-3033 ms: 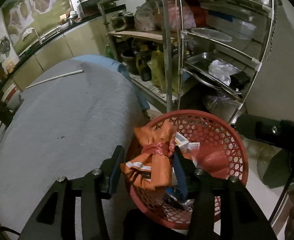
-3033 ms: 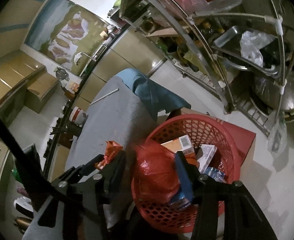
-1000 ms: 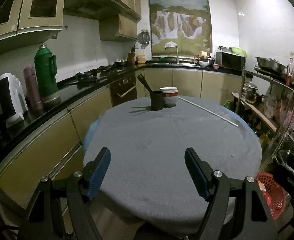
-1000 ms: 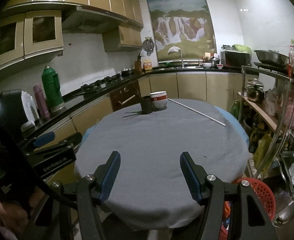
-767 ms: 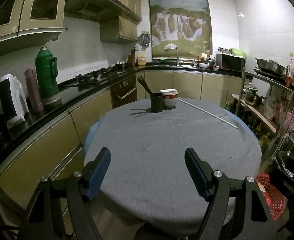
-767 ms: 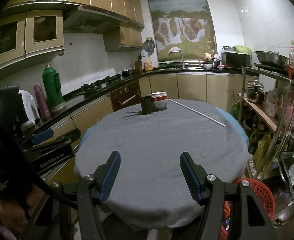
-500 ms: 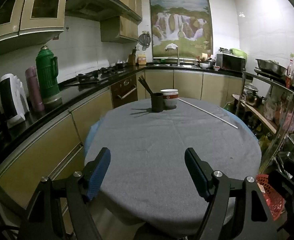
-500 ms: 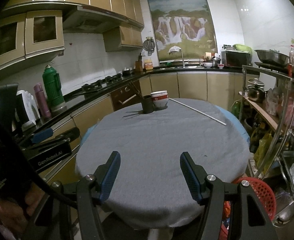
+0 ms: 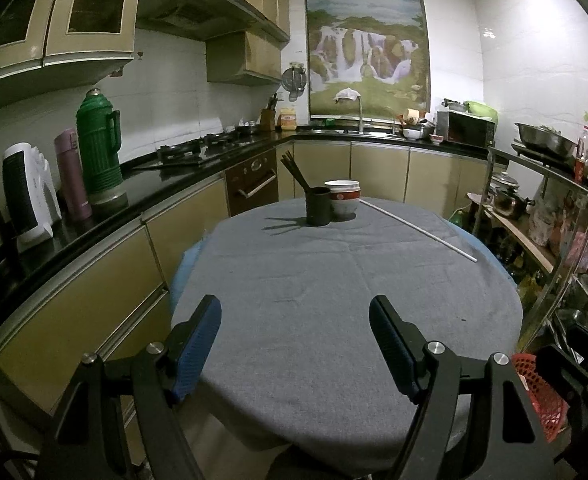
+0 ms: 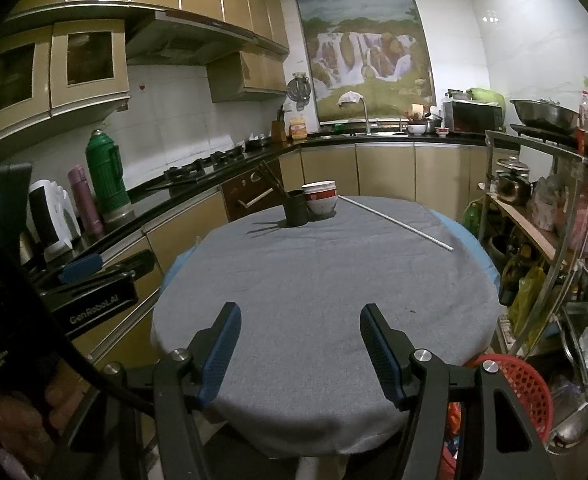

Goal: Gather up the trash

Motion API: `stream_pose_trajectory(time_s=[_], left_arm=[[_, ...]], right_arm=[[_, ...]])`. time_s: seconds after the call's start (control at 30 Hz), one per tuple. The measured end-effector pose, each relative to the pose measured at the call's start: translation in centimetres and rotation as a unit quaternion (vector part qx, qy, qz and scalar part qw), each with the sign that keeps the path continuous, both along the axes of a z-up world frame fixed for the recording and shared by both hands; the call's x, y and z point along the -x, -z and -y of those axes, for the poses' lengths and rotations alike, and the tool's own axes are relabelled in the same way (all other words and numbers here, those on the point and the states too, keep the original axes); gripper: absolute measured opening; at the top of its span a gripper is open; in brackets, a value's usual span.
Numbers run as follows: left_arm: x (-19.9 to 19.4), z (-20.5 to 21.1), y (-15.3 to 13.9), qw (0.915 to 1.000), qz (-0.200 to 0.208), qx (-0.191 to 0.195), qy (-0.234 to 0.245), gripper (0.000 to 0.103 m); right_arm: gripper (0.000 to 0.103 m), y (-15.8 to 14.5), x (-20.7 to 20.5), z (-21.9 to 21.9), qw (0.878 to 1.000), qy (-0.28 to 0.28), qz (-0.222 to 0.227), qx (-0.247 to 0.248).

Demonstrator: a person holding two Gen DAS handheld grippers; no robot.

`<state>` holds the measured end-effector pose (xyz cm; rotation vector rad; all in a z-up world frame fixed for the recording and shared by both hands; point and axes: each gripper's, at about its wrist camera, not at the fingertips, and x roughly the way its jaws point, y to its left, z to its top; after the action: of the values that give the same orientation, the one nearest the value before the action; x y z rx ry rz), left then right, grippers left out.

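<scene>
Two tongs, left tongs (image 9: 296, 344) and right tongs (image 10: 297, 346), spread empty over grey-clothed round table (image 9: 334, 272), red basket (image 10: 510, 384) beside it

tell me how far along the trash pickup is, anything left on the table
Looks nearly finished. Done: the red basket beside the table holds trash, and the grey tablecloth shows no wrappers or bags. In hand: nothing; the left claw and right claw are both open and empty. Left on the table: only a dark cup of chopsticks, stacked bowls and a white rod, none obviously trash.
</scene>
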<state>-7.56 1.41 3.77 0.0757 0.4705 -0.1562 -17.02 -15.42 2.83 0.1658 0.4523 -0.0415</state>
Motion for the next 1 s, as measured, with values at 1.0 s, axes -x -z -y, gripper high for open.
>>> stream_pose_trajectory(time_s=[1.0], left_arm=[[0.17,-0.27,-0.10,1.0000,0.000,-0.001,-0.006,0.077]], right_arm=[[0.066,0.09,-0.03,0.10,1.000,0.000,-0.001,-0.005]])
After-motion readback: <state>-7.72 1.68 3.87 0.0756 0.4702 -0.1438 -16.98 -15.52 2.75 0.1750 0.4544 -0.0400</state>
